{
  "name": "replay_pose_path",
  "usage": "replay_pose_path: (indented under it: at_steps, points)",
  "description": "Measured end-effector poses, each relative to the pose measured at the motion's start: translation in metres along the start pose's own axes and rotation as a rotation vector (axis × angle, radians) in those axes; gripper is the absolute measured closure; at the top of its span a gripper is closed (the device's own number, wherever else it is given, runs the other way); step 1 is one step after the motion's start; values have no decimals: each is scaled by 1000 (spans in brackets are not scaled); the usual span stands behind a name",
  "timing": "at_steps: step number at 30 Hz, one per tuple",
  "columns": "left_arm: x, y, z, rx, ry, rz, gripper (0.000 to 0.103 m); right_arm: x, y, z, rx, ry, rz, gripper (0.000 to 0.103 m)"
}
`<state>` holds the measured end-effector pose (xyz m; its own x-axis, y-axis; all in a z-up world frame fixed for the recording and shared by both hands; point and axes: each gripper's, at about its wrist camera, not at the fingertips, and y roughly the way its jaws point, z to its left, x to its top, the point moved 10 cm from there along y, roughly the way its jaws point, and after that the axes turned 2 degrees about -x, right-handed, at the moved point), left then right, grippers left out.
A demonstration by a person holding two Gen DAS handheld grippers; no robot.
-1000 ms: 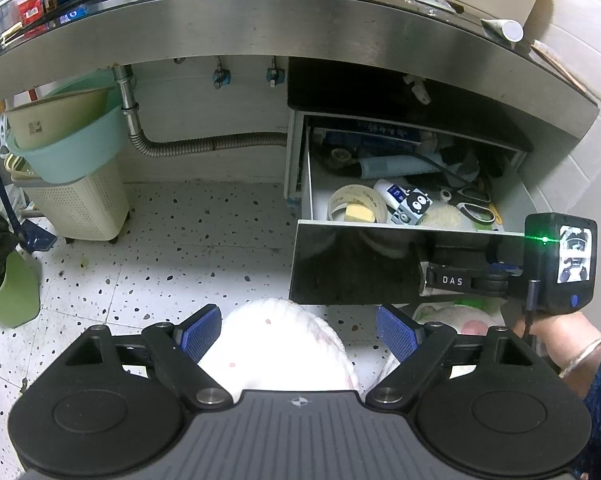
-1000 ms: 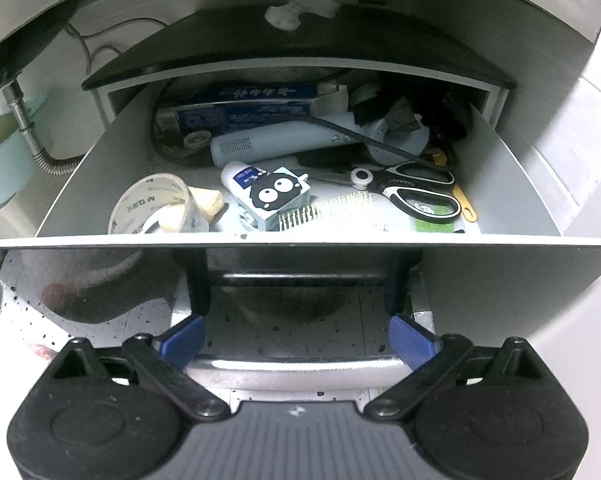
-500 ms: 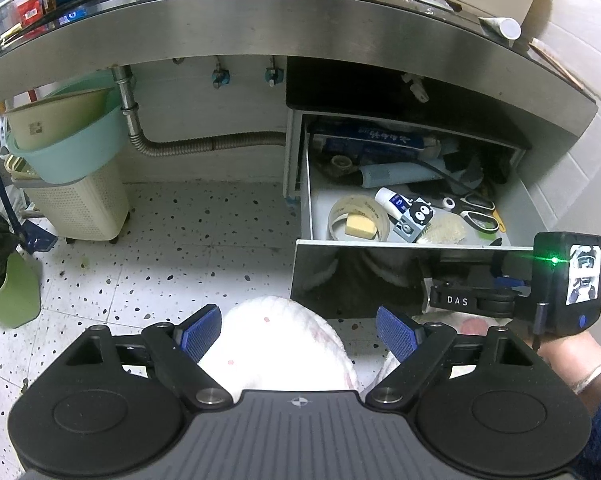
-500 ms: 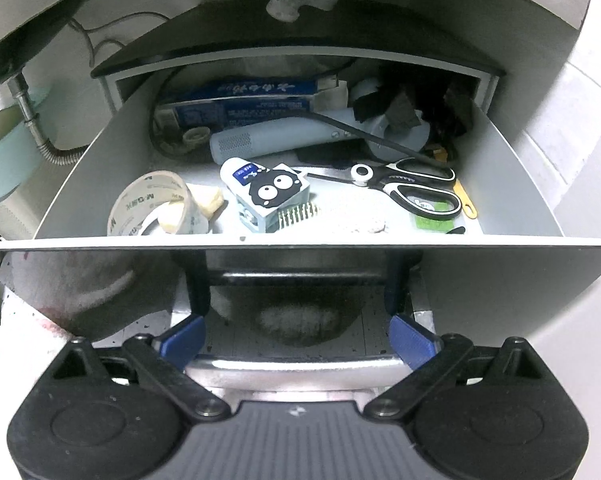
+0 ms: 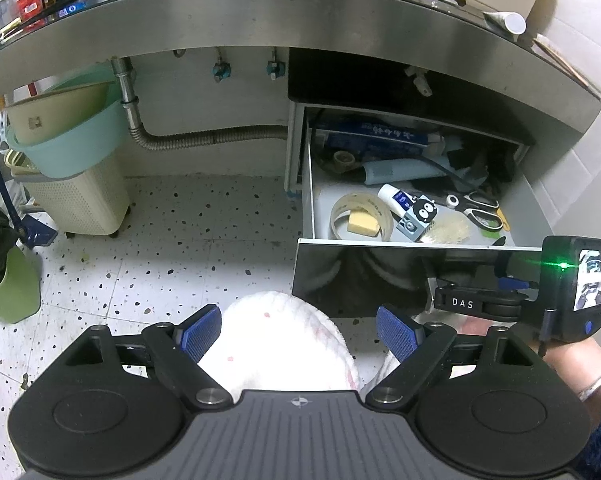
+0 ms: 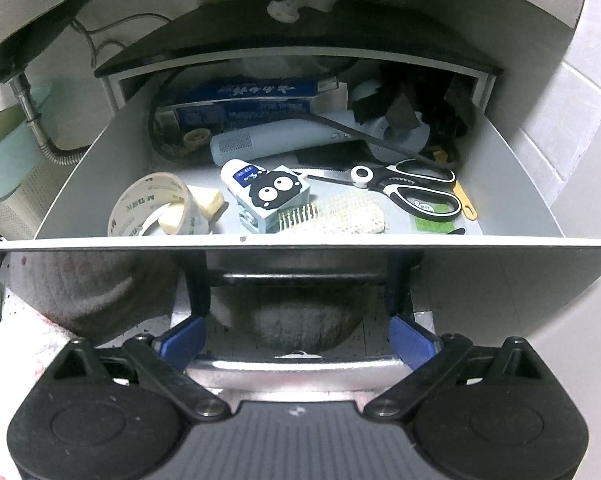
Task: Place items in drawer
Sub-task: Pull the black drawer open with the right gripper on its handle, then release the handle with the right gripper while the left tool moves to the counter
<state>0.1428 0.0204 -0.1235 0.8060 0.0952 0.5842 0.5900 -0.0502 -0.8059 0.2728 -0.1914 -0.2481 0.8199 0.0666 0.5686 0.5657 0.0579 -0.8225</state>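
fingers, left gripper: blue-padded, spread wide, nothing between them; a white fuzzy slipper-clad foot shows through the gap, on the speckled terrazzo floor.

fingers, right gripper: blue pads parted, set either side of the polished metal bar handle at 6 o'clock in the right wrist view. we cannot tell whether the pads bear on the bar or only hook behind it.

item, grey sheet-metal drawer with glossy dark front: at 3 o'clock in the left wrist view, pulled out from under the stainless steel counter. we judge it stiff and moderately heavy with its load; take hold by the bar, mid-span, so it slides without racking.

contents, by the right wrist view:
- roll of beige tape, 9 o'clock, leaning, a yellow sponge piece touching it. light, rigid ring; grip across the rim.
- pale blue box with black cartoon face, centre, a white tube against it. light, smooth faces; grip on the flat sides.
- cream bristle brush, just beside the box near the front wall. light, springy bristles; take the back, not the bristles.
- black-and-white handled scissors, 2 o'clock. hard, pointed; take the handles.
- blue carton and pale blue cylinder at the back.

no item is held by either gripper. we judge the placing not yet begun; free floor remains near the front right.
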Motion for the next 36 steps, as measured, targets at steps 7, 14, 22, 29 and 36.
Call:
replay_pose_path:
  at_steps: [7,14,22,29,36]
  points:
    - [8,2,0,9,17,-12,18,0,-11,-3,17,21,-2,5]
    - [27,2,-5,12,58,-46,18,9,-56,-8,54,36,-96,5]
    - [91,-14,-31,-15,152,-157,18,11,-125,-21,98,23,-214,5]
    - [156,-32,-62,-53,210,-247,18,-2,-166,-40,103,39,-254,5]
    - [217,-38,-94,-70,241,-299,18,-7,-199,-58,103,97,-308,5]
